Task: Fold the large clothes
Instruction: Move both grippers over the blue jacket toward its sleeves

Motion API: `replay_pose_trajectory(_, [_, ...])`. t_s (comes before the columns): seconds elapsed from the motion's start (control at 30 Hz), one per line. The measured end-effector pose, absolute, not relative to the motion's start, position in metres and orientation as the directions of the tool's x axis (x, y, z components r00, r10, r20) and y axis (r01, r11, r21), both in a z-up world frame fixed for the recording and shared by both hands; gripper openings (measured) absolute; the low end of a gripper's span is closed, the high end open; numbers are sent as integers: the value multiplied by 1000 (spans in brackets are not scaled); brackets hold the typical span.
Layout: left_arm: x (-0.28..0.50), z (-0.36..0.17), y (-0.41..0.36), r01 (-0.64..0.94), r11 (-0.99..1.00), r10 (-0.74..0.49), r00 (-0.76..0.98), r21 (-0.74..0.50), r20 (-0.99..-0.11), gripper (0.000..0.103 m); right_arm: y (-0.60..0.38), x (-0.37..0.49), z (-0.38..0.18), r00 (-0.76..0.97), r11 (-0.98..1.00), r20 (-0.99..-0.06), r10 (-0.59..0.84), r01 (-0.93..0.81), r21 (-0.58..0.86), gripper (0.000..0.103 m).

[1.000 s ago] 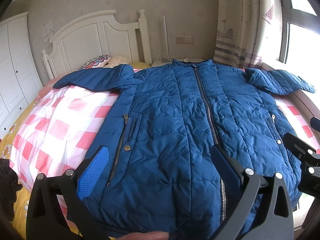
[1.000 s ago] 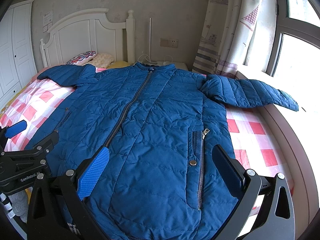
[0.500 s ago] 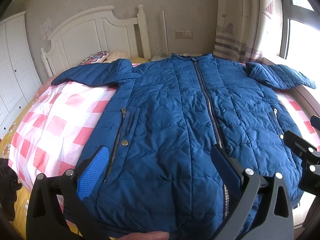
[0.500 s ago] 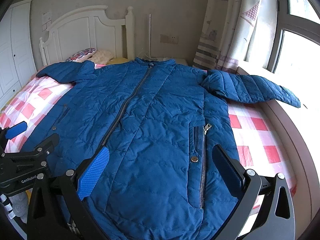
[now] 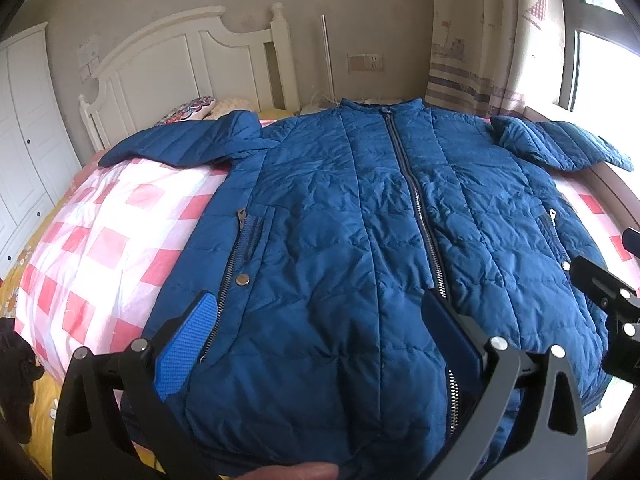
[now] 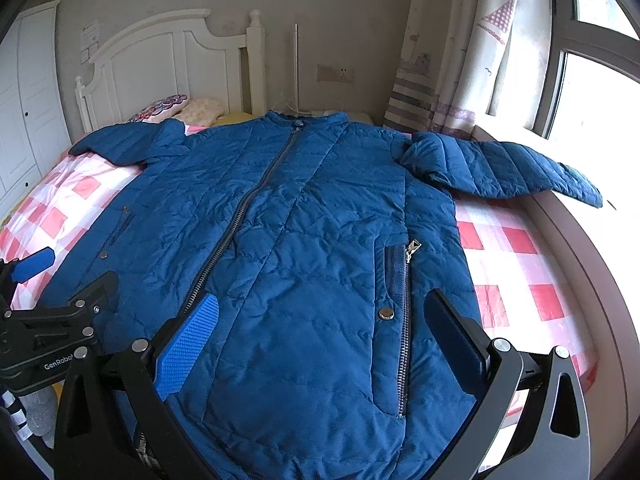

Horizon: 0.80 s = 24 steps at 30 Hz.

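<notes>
A large blue quilted jacket [image 5: 360,216] lies flat and zipped on the bed, collar toward the headboard, both sleeves spread out sideways. It also shows in the right wrist view [image 6: 304,240]. My left gripper [image 5: 320,320] is open and empty above the jacket's lower left front, near the hem. My right gripper [image 6: 320,320] is open and empty above the lower right front, by the pocket zip [image 6: 406,320]. The left sleeve [image 5: 188,142] lies on the sheet; the right sleeve [image 6: 500,168] reaches over the bed edge toward the window sill.
The bed has a pink-and-white checked sheet [image 5: 108,232] and a white headboard [image 5: 192,60] with pillows [image 6: 180,108]. A white wardrobe [image 5: 24,128] stands left. Curtain [image 6: 448,60] and window sill [image 6: 580,240] are on the right. Each gripper shows in the other's view.
Both grippers have tilted or moved slightly forward over the jacket, so it sits higher and larger in both views. The jacket has not moved; both grippers stay open.
</notes>
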<state>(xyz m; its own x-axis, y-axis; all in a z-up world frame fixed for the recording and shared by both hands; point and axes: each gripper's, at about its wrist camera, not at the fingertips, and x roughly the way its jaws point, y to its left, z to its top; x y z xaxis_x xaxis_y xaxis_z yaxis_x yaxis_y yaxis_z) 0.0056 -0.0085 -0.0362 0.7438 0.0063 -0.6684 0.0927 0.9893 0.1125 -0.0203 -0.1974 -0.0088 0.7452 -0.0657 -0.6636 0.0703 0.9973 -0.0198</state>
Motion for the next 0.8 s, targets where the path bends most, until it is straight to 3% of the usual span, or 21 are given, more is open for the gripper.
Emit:
replay_pose_trajectory(0.47, [50, -54, -28, 112, 984, 25, 684, 139, -729, 101, -225, 2, -33, 699, 992, -713, -64, 123, 31, 99])
replay_pose_trajectory(0.8, [103, -66, -35, 96, 981, 64, 650, 166, -757, 101, -278, 20, -33, 747, 964, -661, -76, 223, 142, 99])
